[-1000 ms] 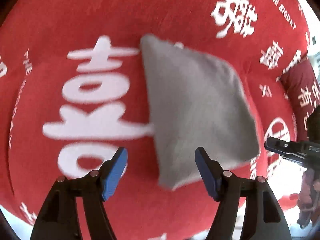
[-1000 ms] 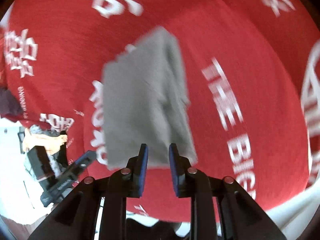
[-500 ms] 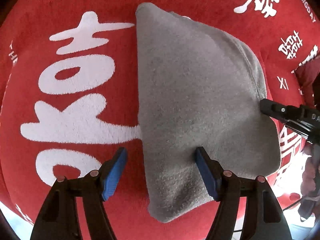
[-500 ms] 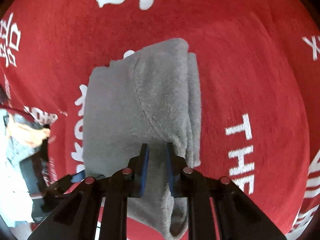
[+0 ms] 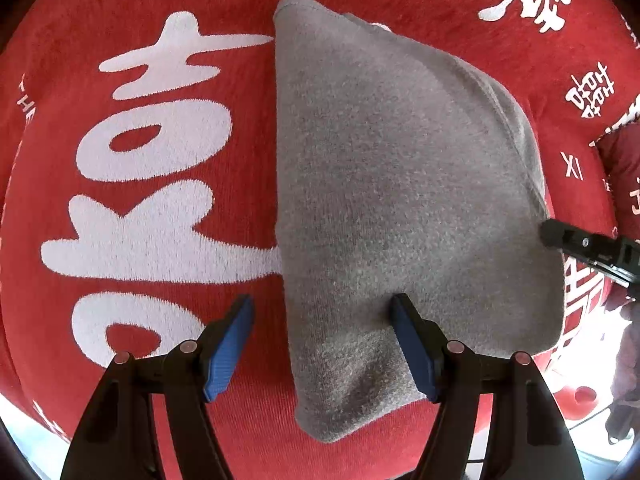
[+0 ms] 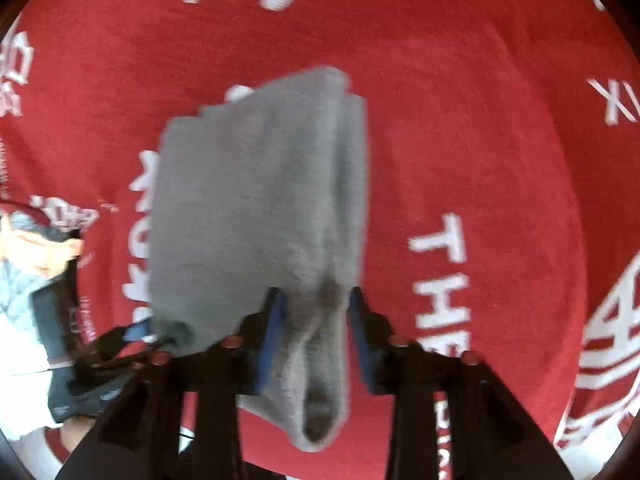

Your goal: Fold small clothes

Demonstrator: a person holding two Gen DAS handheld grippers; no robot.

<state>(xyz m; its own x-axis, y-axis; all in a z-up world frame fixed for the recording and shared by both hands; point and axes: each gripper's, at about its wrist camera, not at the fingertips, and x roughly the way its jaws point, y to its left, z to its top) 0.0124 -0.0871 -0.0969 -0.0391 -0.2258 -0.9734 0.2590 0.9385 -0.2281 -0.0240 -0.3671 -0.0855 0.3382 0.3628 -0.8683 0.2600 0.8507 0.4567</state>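
Item under handling: one grey garment (image 5: 400, 200), small, of fleecy knit, lying folded on a red cloth (image 5: 160, 40) printed with white characters that covers the surface. No edge or corner of the surface can be placed with confidence in either view, so the garment's position is recorded only as on the red cloth, in the middle of both views.

Left gripper (image 5: 322, 344): fingers spread wide, straddling the garment's left fold edge near its lower corner. One finger stands over bare red cloth, the other over grey fabric. Nothing is pinched.

Right gripper (image 6: 314, 326): view blurred. Fingers parted, with the bunched, layered end of the garment lying between them; the pads do not appear to press it. In the left wrist view its black tip sits against the garment's right edge.

Assessment: the fold appears laid down and the step in hand is release or settling. The layers at the right gripper look loose and uneven. The next move likely calls for lifting both grippers clear without dragging fabric, then pressing the stack flat.
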